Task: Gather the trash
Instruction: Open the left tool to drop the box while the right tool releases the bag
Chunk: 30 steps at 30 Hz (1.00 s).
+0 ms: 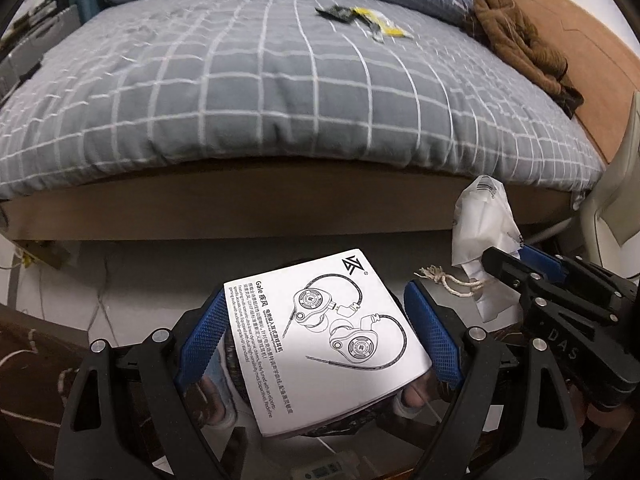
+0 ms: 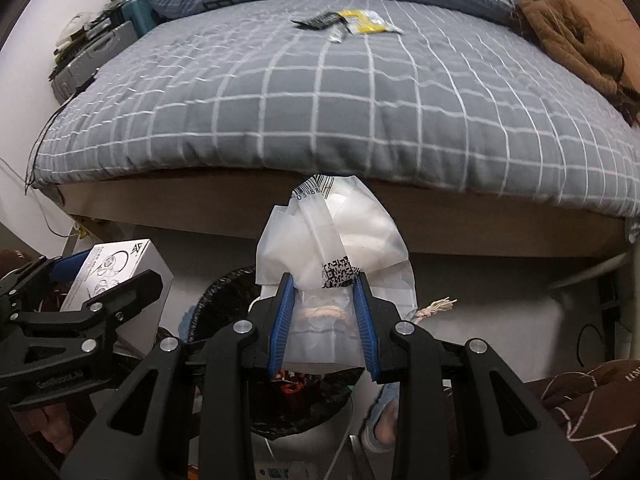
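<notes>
The bed [image 2: 320,112] lies broadly open across its grey checked cover, blocked only by wrappers [image 2: 352,22] at 12 o'clock and a brown garment [image 2: 576,40] at 2 o'clock. Below, the lined bin [image 2: 224,292] sits under both loaded grippers, with the bed frame [image 2: 200,208] close beyond.

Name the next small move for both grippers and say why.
Probably open both over the black-lined trash bin below. The left gripper holds the white earphone box, the right gripper the crumpled white plastic bag.
</notes>
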Tool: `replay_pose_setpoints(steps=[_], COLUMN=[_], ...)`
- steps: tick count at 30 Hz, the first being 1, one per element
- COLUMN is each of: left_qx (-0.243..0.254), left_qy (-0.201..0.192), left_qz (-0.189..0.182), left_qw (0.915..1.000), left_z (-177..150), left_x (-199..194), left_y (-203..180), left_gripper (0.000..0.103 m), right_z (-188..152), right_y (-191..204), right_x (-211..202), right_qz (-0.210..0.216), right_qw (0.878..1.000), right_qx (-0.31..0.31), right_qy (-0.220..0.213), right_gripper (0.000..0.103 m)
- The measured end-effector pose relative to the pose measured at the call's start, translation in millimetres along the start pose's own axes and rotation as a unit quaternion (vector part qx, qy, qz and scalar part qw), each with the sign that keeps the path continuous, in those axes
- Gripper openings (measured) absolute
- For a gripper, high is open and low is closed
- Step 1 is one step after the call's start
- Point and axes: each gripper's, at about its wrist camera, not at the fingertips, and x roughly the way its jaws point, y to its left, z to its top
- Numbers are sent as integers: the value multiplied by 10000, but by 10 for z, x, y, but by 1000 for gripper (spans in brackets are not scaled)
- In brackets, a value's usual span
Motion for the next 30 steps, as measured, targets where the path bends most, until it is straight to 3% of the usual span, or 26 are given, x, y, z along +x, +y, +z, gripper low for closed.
replay_pose_setpoints(steps=[13,18,30], left_qx=[366,341,13], left_qy=[455,421,566], left_qz=[-121,33,391], left_qw=[9982,9985,9976], left_z=[-6,-55,-140], left_x=[571,654,729], left_y=[-310,-269,228], left_gripper=[86,97,97], right_z=[-136,-152,-160], right_y=[-464,-412,46], right_x=[244,328,741], right_qz=[-199,-168,103], right_qw=[9983,9983,9962], right_qx=[443,372,-59], right_qy=[315,410,862], right_gripper=[29,29,30])
